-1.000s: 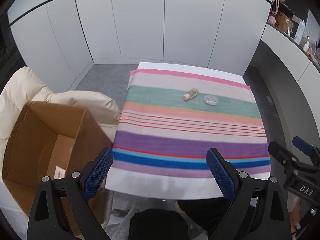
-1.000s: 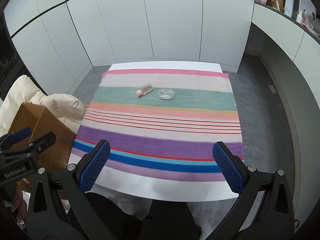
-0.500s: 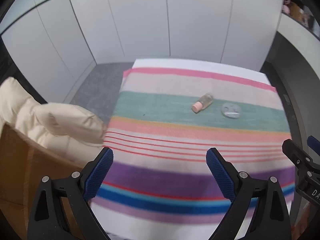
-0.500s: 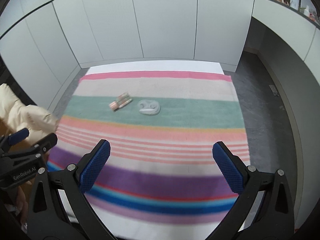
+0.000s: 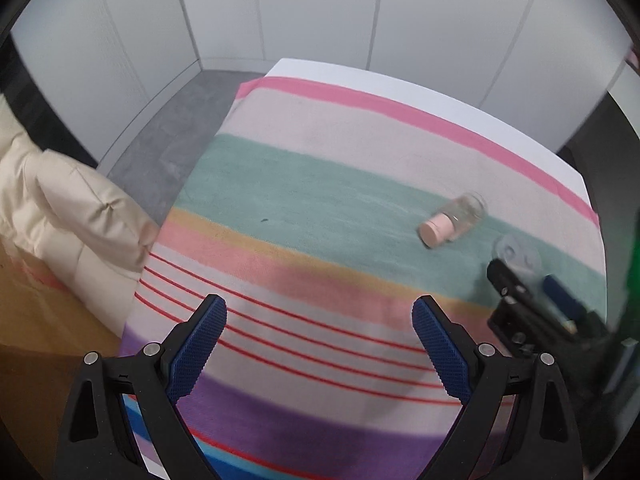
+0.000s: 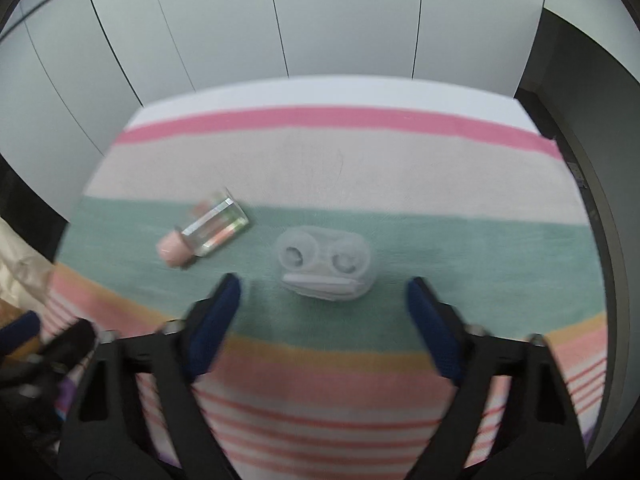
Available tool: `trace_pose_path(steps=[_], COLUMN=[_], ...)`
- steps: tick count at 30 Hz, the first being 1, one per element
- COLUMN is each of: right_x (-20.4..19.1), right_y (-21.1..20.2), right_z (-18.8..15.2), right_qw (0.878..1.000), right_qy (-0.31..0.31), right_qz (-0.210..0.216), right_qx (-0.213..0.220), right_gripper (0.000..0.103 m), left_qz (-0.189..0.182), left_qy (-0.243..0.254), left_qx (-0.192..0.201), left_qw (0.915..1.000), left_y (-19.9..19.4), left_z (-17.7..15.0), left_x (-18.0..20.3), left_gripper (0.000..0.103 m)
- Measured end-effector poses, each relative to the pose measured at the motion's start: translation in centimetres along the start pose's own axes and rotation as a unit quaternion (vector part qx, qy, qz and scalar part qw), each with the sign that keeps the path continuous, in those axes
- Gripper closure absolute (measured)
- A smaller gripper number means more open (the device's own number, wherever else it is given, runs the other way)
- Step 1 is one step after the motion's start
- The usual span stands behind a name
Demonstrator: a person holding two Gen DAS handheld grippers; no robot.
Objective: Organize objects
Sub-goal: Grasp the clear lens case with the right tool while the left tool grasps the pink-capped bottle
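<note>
Two small things lie on the green band of the striped cloth (image 6: 400, 168) that covers the table: a clear bottle with a pink cap (image 6: 202, 234) on its side, cap toward the near-left corner, and just right of it a translucent contact lens case (image 6: 326, 262) with two round wells.

Right gripper (image 6: 324, 300) points down at the case, its jaws closing; the blue pads (image 6: 426, 312) stand apart to either side of the case's near edge and press on nothing. The case sits just beyond the fingertips, not gripped.

Left gripper (image 5: 318, 344) hangs over the thin red lines nearer the cloth's front edge, jaws spread wide with nothing between them. From its camera the bottle (image 5: 452, 222) lies toward the right edge, and the right gripper (image 5: 532, 296) partly covers the case (image 5: 516, 250).

A cream padded cushion (image 5: 76, 208) sits off the table's left edge.
</note>
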State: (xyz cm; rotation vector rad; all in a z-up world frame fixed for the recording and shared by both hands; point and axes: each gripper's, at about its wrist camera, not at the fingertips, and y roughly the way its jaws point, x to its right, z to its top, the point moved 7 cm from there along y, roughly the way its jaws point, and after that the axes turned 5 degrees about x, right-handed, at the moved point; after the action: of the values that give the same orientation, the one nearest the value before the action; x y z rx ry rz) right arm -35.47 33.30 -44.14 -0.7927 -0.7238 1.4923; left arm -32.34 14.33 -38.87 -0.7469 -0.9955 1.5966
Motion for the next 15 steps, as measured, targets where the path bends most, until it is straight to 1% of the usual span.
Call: trace_pose_path(steps=[1,2,5,8,10,14,15], right_x=[-0.1,-0.4,-0.1,1.1,2.5,5.1,5.9], right_y=[0.1,0.2,0.3,0.2,-0.2,-1.3,-1.5], right_z=[0.1,0.1,-0.1,-0.5,-0.8,-1.6,-1.9], right_qw=[1.000,0.999,0.999,0.999,0.999,0.999,0.999], right_qy=[-0.012,-0.029,-0.027,-0.020,-0.012,0.010,0.018], right_qz=[-0.014,-0.021,-0.013,-0.020,-0.020,-0.027,-0.026], right_qx=[0.013,0.024,0.033,0.037,0.036,0.031,0.029], right_gripper=[0.041,0.043,0.043,0.044,0.044,0.044,0.044], left_qz=[-0.004,-0.007,-0.013,-0.023,-0.033,-0.030,-0.027], left_qy=[-0.005,-0.009,-0.019,-0.036,-0.064,-0.115,-0.127], left_qx=[-0.003,-0.007,-0.009,-0.018,-0.026,-0.056,-0.057], left_qw=[1.0000,0.9999,0.9997,0.9989,0.9971,0.9914,0.9900], left_y=[0.2,0.5,0.8,1.2,1.7,3.2,3.7], left_z=[0.1,0.1,0.2,0.1,-0.2,-1.0,-0.9], left_x=[0.2,0.3,1.3,2.5,3.4,5.5,6.2], left_gripper=[0.008,0.008,0.008,0.008,0.008,0.008,0.008])
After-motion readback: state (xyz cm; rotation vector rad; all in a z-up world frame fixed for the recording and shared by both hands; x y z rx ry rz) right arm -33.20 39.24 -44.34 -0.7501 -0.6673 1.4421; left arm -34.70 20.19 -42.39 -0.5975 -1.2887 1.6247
